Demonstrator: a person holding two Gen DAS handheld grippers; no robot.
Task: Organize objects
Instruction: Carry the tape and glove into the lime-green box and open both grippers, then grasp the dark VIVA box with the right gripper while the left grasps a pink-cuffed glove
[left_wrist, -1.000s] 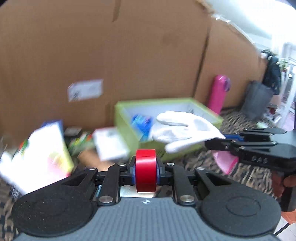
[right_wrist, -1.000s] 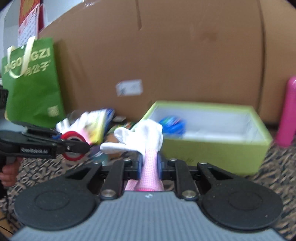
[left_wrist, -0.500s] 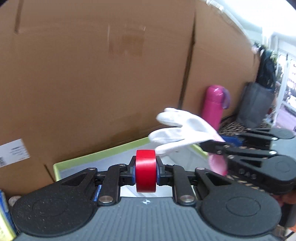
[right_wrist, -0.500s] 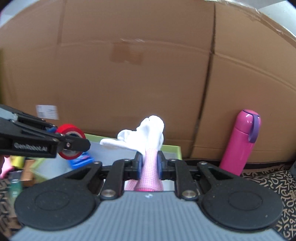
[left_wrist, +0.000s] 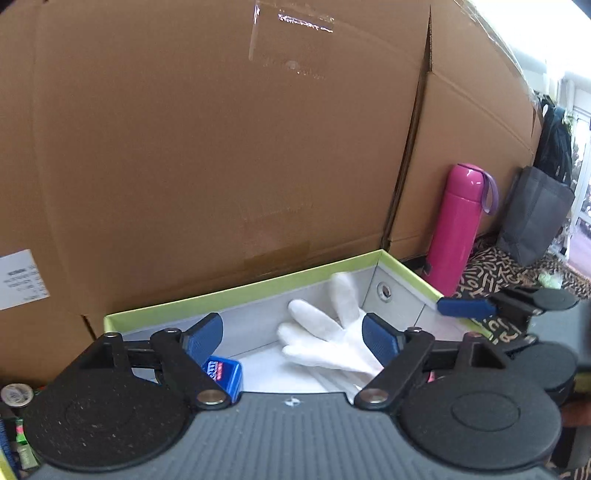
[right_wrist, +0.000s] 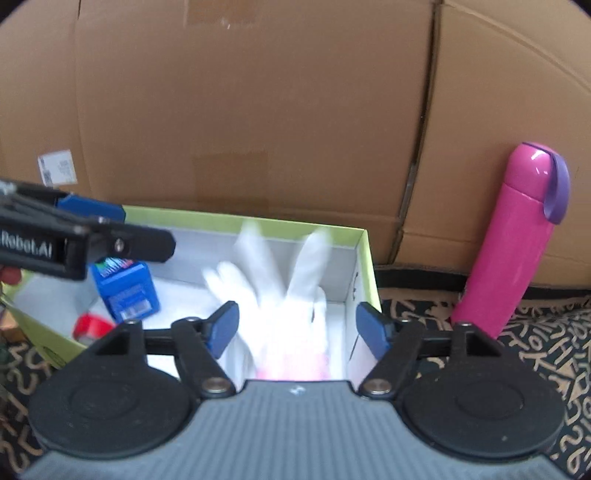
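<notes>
Jaws of the left gripper (left_wrist: 291, 338) were seen spread wide and opening further, with nothing pressed between the blue pads (left_wrist: 205, 338); they were held over the green box (left_wrist: 236, 290). Jaws of the right gripper (right_wrist: 295, 328) were likewise parted and opening, and the white glove (right_wrist: 280, 295) was caught blurred in the gap between them, touched by neither pad, its pink cuff nearest the camera. In the left wrist view the white glove (left_wrist: 325, 336) was seen lying inside the box, fingers pointed toward the far wall. A blue packet (right_wrist: 125, 288) was seen standing in the box, and a red tape roll (right_wrist: 92, 325) lay beside it at the near wall. The left gripper (right_wrist: 110, 236) was seen reaching in over the box's left side. A large cardboard carton (right_wrist: 258, 110) was stood close behind the box, and a pink flask (right_wrist: 517, 240) was stood upright to the right on a patterned cloth (right_wrist: 546, 339). A grey bag (left_wrist: 532, 218) was seen farther right.
</notes>
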